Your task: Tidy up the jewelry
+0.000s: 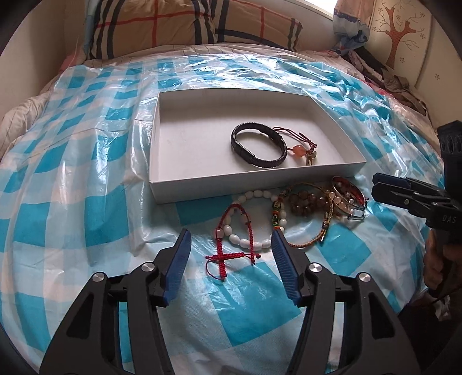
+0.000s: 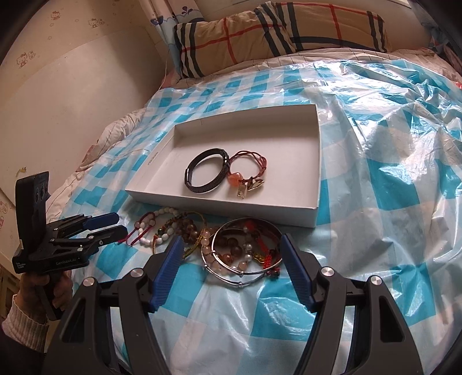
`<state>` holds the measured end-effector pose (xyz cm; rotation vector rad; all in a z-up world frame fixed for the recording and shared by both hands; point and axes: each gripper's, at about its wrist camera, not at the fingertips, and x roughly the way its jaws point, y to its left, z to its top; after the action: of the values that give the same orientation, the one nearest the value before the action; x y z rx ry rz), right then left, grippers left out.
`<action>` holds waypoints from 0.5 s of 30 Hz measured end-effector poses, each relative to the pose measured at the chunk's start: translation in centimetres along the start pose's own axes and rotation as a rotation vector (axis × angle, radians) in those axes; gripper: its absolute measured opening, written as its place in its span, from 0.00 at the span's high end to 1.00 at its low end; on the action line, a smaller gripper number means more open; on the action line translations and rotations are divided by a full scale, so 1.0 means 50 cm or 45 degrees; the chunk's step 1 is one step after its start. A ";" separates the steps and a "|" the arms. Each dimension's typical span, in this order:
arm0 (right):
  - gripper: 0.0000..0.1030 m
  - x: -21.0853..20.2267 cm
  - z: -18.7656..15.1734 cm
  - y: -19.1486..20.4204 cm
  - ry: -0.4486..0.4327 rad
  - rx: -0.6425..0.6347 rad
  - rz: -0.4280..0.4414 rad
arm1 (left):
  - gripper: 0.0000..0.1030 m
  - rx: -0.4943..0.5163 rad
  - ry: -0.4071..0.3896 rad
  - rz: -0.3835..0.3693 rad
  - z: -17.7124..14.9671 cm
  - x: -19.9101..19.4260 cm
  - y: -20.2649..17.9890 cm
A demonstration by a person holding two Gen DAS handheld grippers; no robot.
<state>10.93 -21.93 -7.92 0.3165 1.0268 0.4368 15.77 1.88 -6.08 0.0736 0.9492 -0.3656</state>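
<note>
Hovering released: left gripper [image 1: 231,245] over red cord bracelet [image 1: 231,253]; right gripper [image 2: 232,251] over silver bangles [image 2: 245,259].

Bed [image 1: 26,115] covered with a blue-and-white checked plastic sheet [image 1: 86,178], wrinkled and glossy. Plaid pillow [image 1: 184,26] at the head end. White shallow box [image 1: 184,187] flat on the sheet, near the middle. Just in front of the box, a heap of bracelets [image 2: 202,239] directly on the sheet: red cord bracelet [image 1: 231,253], white bead bracelet [image 1: 254,242], silver bangles [image 2: 245,274].
</note>
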 end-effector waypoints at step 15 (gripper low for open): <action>0.39 0.148 0.052 0.064 0.200 -0.179 0.149 | 0.96 -0.070 0.046 -0.040 -0.020 0.023 0.009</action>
<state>15.85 -15.65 -10.76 0.2193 1.1277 0.6449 15.77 2.22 -7.64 0.0152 0.9969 -0.3681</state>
